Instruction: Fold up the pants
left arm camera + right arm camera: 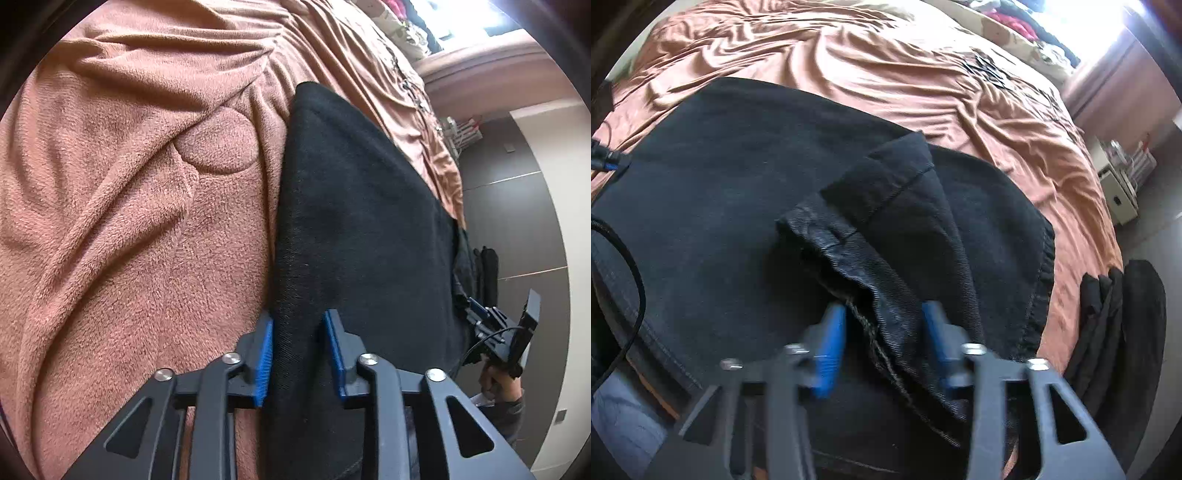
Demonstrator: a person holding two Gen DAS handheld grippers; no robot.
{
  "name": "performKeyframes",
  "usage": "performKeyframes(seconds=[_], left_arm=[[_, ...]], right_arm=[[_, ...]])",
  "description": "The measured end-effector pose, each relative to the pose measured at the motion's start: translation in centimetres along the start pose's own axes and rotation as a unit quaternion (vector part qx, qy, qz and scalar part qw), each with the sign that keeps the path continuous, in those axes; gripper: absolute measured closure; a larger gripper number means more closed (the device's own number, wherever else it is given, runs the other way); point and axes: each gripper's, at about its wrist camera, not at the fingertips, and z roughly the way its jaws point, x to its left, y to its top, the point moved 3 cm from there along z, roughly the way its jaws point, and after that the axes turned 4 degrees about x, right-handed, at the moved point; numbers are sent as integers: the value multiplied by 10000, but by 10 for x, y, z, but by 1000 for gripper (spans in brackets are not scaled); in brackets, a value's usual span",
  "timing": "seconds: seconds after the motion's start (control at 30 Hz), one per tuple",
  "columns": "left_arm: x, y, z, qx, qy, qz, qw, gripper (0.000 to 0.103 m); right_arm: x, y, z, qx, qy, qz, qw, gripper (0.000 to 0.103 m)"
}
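Observation:
Black pants (362,221) lie spread on a rust-brown bedspread (129,221). My left gripper (298,347) is open, with the pants' left edge lying between its blue pads, not pinched. In the right wrist view the pants (738,184) cover the near part of the bed, and a hem end (886,206) is folded back on top. My right gripper (884,336) is open, its blue pads on either side of that hem's frayed edge. The right gripper also shows in the left wrist view (495,328) at the pants' far edge.
The bedspread (886,74) is wrinkled. Folded black clothes (1115,325) hang at the bed's right edge. A pile of colourful clothes (1027,26) lies at the far side. A small white shelf unit (1119,184) stands on the floor to the right. A black cable (628,280) runs at left.

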Motion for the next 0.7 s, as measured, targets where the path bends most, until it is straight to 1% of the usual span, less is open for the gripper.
performKeyframes(seconds=[0.03, 0.07, 0.17, 0.27, 0.43, 0.53, 0.63, 0.7], left_arm=[[1, 0, -1, 3, -15, -5, 10000, 77], [1, 1, -1, 4, -24, -6, 10000, 77], [1, 0, -2, 13, -26, 30, 10000, 77], [1, 2, -1, 13, -11, 48, 10000, 77], [-2, 4, -3, -61, 52, 85, 9999, 77], [-4, 5, -2, -51, 97, 150, 9998, 77], [-5, 6, -1, -31, 111, 196, 9997, 77], [-5, 7, 0, -18, 107, 210, 9997, 77]], right_arm=[[1, 1, -1, -22, 32, 44, 10000, 95], [2, 2, -3, -78, 4, 64, 9999, 97], [0, 6, -9, -228, -71, 158, 9996, 100], [-10, 4, -15, -382, -128, 352, 9986, 100], [-41, 1, -29, -605, -204, 938, 9935, 100], [-67, -4, -35, -675, -382, 1456, 9863, 100], [-87, -8, -35, -689, -442, 1959, 9772, 100], [-96, -14, -33, -621, -577, 2243, 9708, 97]])
